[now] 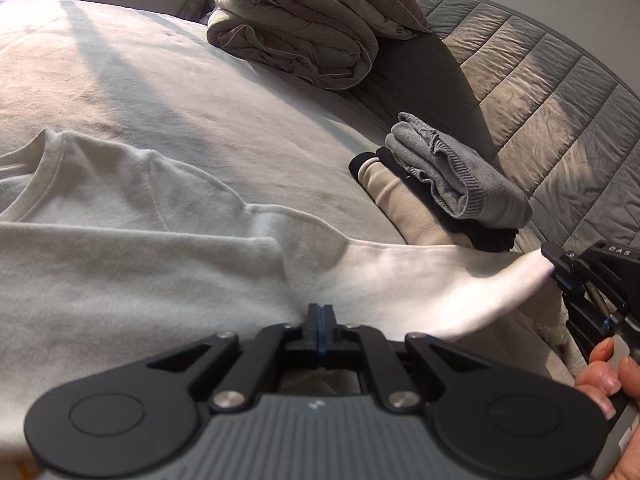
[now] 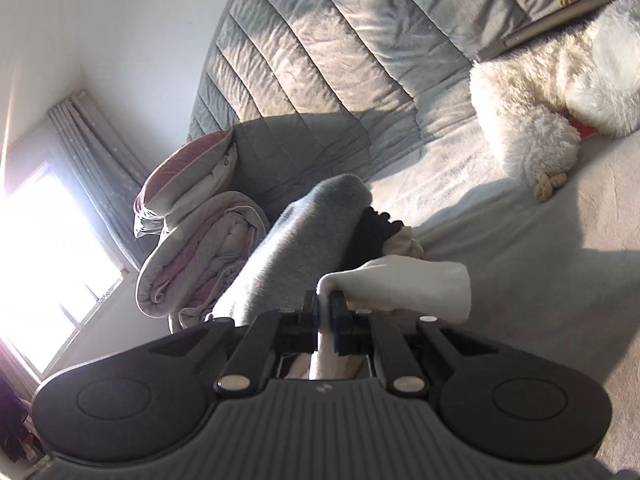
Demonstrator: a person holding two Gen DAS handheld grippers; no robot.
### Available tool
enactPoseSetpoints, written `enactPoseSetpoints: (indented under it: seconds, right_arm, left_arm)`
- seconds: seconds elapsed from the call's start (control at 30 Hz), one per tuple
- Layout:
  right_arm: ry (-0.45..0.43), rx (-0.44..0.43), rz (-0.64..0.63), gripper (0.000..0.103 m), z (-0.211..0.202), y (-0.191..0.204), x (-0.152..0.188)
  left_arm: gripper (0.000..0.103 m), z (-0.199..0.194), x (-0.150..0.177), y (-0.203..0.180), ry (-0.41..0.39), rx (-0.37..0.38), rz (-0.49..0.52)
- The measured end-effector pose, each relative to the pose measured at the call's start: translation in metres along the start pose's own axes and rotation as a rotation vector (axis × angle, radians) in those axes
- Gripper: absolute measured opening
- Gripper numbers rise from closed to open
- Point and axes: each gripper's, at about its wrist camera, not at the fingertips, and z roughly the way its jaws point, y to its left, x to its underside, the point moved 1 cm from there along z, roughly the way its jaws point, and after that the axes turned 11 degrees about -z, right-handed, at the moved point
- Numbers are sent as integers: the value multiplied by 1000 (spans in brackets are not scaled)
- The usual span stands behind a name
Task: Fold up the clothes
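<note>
While both claws clamp the white shirt [image 1: 200, 248], its lower hem lies hidden beneath the left claw [image 1: 319, 312].

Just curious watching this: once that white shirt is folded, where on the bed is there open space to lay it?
Bare sheet lies beyond the white shirt, left of the rolled duvet. It is crowded by the folded clothes stack against the quilted headboard.

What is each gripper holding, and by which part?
Both hold the white T-shirt. The right gripper is shut on the sleeve's end; the left gripper is shut on the fabric where the sleeve meets the body.
</note>
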Motion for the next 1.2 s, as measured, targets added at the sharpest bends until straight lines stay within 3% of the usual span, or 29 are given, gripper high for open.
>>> enactPoseSetpoints:
  seconds: [0.13,0.23,0.53,0.67,0.77,0.9,1.03,1.2]
  right_arm:
    - [-51,-100,-37,9,-10,15,-7]
    - [-63,-155,-45,9,-10,17,-14]
    - [-59,-262,-56,10,-6,21,-19]
    - [-64,-353,-95,10,-13,34,-20]
    - [-72,-439,-142,10,-21,49,-21]
    - [-67,-539,-194,10,-32,68,-18]
    - [-56,-616,-246,10,-42,84,-14]
    - [-33,-700,-321,10,-53,105,-8]
  left_arm:
    - [2,-2,-1,-2,3,-9,-13]
    - [1,-12,-2,7,-9,46,-77]
    - [2,-5,11,-10,71,36,31]
    - [6,-13,9,-5,69,81,-44]
    - [9,-39,5,3,47,103,-117]
    - [24,-95,-1,23,-13,9,-136]
    - [32,-150,-7,48,-69,-98,-146]
    - [41,-200,-14,94,-150,-178,-194]
